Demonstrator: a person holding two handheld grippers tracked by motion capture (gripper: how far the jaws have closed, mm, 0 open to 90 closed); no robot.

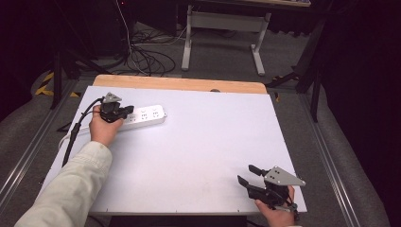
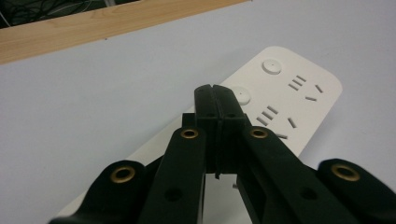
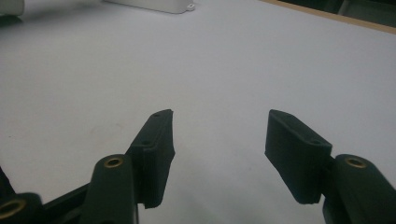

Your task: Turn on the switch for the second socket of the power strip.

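A white power strip (image 1: 144, 117) lies flat at the far left of the white table (image 1: 198, 142). My left gripper (image 1: 125, 112) hovers over the strip's left half, held by a hand in a pale sleeve. In the left gripper view the jaws are pressed together with nothing between them, and the left gripper (image 2: 215, 92) points at the power strip (image 2: 299, 88) near a round button. My right gripper (image 1: 248, 175) rests near the table's front right corner. In the right gripper view the right gripper (image 3: 219, 126) stands open over bare table, with the power strip (image 3: 154, 4) far off.
A wooden strip (image 1: 179, 83) runs along the table's far edge. The power strip's white cord (image 1: 71, 136) trails off the left side. Beyond the table stand a white desk frame (image 1: 222, 33) and loose floor cables (image 1: 146, 59).
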